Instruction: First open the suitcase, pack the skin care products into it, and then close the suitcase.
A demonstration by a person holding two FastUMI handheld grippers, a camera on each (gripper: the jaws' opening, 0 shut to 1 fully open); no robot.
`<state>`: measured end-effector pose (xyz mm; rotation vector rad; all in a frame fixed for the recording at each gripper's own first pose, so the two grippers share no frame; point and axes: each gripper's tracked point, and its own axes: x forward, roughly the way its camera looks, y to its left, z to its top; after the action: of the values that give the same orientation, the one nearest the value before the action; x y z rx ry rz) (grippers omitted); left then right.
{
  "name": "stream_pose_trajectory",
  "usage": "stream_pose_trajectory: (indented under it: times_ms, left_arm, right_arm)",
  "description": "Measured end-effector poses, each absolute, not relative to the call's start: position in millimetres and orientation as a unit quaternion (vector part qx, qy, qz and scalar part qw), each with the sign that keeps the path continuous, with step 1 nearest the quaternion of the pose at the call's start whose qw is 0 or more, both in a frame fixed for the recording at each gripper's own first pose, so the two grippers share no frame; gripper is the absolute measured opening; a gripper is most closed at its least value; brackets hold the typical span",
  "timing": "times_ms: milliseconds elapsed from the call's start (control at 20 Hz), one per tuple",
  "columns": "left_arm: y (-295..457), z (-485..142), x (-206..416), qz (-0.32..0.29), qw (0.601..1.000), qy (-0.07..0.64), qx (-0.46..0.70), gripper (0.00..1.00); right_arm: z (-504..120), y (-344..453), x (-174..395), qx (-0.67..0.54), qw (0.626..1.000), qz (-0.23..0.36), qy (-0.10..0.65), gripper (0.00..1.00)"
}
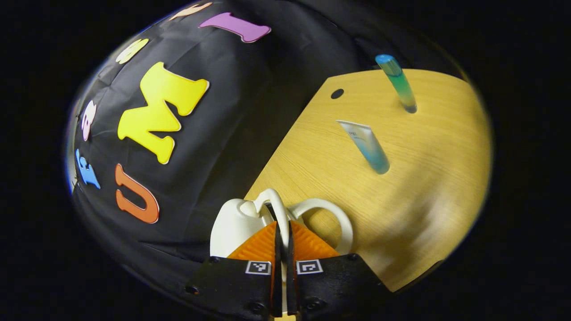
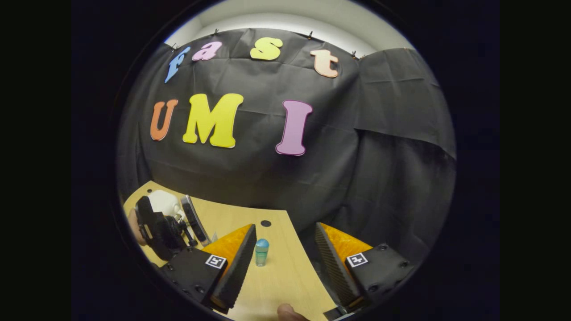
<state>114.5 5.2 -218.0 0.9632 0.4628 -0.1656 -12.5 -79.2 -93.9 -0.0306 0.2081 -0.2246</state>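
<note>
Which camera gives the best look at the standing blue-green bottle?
The left gripper view: there the bottle shows whole, cap to base, upright on the wooden table behind a tube. The right gripper view shows it small and low, close beside one finger of the open right gripper.

A wooden table (image 1: 424,200) with a small dark hole (image 1: 337,93) near its far edge carries a white suitcase (image 1: 234,225), a blue-green bottle (image 1: 398,83) standing upright, and a blue tube (image 1: 366,145) beside it.
</note>
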Motion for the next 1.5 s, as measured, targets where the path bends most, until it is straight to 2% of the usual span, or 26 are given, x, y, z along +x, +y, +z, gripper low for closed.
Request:
stream_pose_trajectory:
  times_ms: [250, 450, 650, 850, 1050, 1200, 1500]
  left_arm:
    - [24, -164, 110, -0.078, 0.893, 0.186, 0.403, 0.04]
    - [57, -133, 108, -0.087, 0.915, 0.189, 0.344, 0.04]
    - [109, -92, 105, -0.063, 0.936, 0.167, 0.303, 0.03]
    - [194, -67, 103, -0.020, 0.949, 0.163, 0.270, 0.03]
    - [297, -80, 100, 0.026, 0.950, 0.187, 0.249, 0.03]
    - [358, -113, 98, 0.043, 0.947, 0.212, 0.238, 0.03]
    - [417, -196, 100, 0.040, 0.934, 0.257, 0.244, 0.03]
  right_arm:
    - [-82, -49, -3, -0.020, 0.990, -0.104, 0.098, 0.79]
    - [-74, -22, 5, -0.016, 0.990, -0.100, 0.095, 0.79]
    - [-69, 10, 10, -0.010, 0.991, -0.091, 0.098, 0.79]
    - [-67, 42, 10, 0.003, 0.991, -0.089, 0.103, 0.78]
    - [-75, 68, 8, 0.006, 0.989, -0.086, 0.117, 0.80]
    - [-76, 81, 7, -0.003, 0.989, -0.085, 0.121, 0.79]
    - [-91, 82, -2, -0.031, 0.984, -0.094, 0.146, 0.77]
